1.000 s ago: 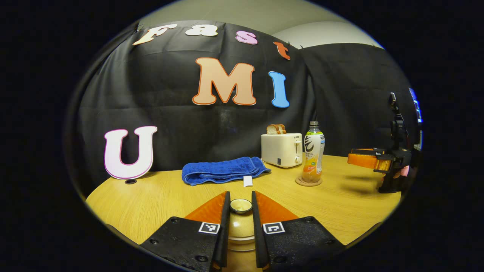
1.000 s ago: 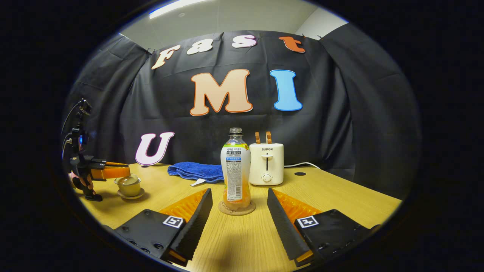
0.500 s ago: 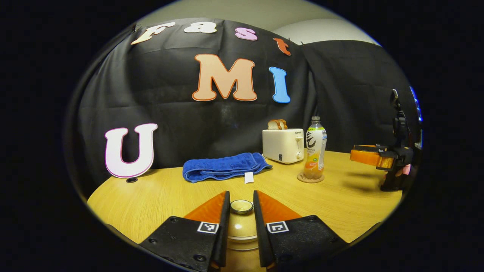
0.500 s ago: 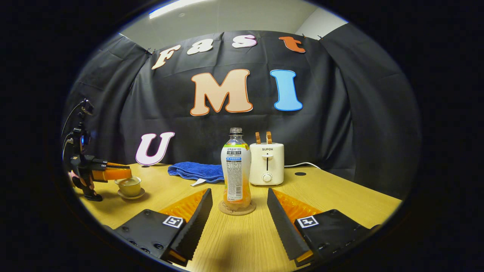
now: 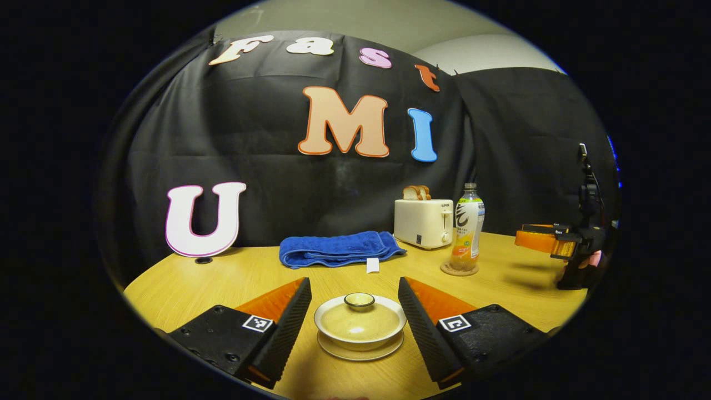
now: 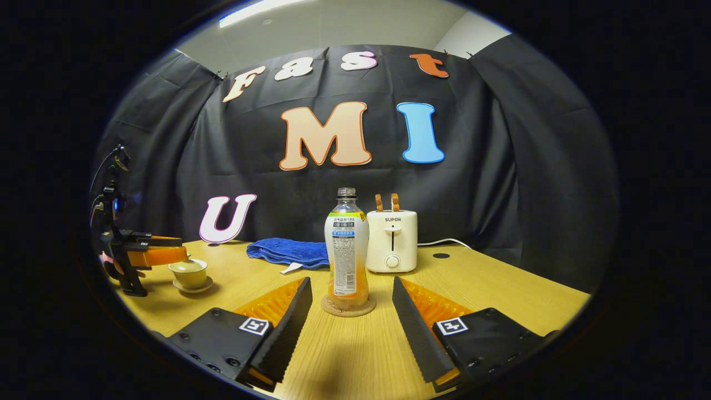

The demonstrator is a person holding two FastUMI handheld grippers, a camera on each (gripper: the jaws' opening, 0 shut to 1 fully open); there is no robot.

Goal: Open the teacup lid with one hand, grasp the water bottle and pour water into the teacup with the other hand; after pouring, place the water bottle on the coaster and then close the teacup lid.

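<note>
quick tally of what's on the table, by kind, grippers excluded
Lidded cream ceramic teacup on saucer: 1
Clear plastic water bottle with orange drink: 1
Round cork coaster: 1
Cream toaster holding bread: 1
Folded blue towel: 1
Total: 5

The left gripper view sits low over the table point(image 5: 233, 278), close behind the teacup point(image 5: 359, 321) at 6 o'clock, facing the back cloth. The right gripper point(image 5: 541, 238) shows far off at 3 o'clock. The right gripper view is equally low and faces the same cloth, with the bottle point(image 6: 346, 250) on its coaster point(image 6: 348, 306) near, dead centre. The left gripper point(image 6: 161, 251) and teacup appear at 9 o'clock. Both views share the bottle, towel point(image 5: 340, 249), toaster point(image 5: 423, 222) and table.
</note>
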